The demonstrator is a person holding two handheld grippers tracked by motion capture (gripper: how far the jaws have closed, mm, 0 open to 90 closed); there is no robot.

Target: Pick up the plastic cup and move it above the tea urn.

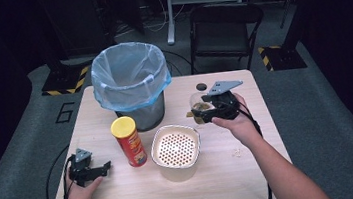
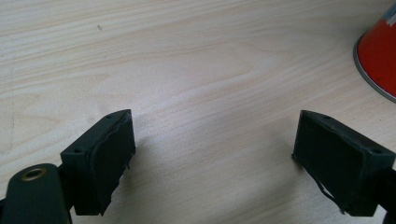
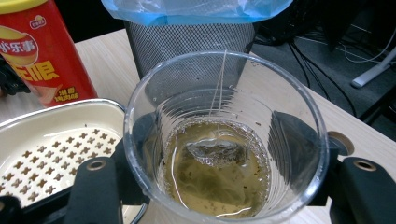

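Note:
My right gripper (image 1: 201, 113) is shut on a clear plastic cup (image 1: 198, 106), held just above the table right of the strainer. In the right gripper view the cup (image 3: 224, 140) sits between both jaws, holding brownish tea with a tea bag (image 3: 215, 150) and its string. A cream strainer bowl (image 1: 176, 150) with a perforated bottom stands at the table's middle; the strainer bowl (image 3: 42, 149) lies left of the cup. My left gripper (image 1: 103, 169) rests on the table at the front left, open with nothing between its jaws (image 2: 212, 158).
A red chip can (image 1: 128, 141) with a yellow lid stands left of the strainer. A mesh bin (image 1: 131, 82) lined with a blue bag sits at the back. A small black disc (image 1: 201, 86) lies behind the cup. A folding chair (image 1: 224, 31) stands beyond the table.

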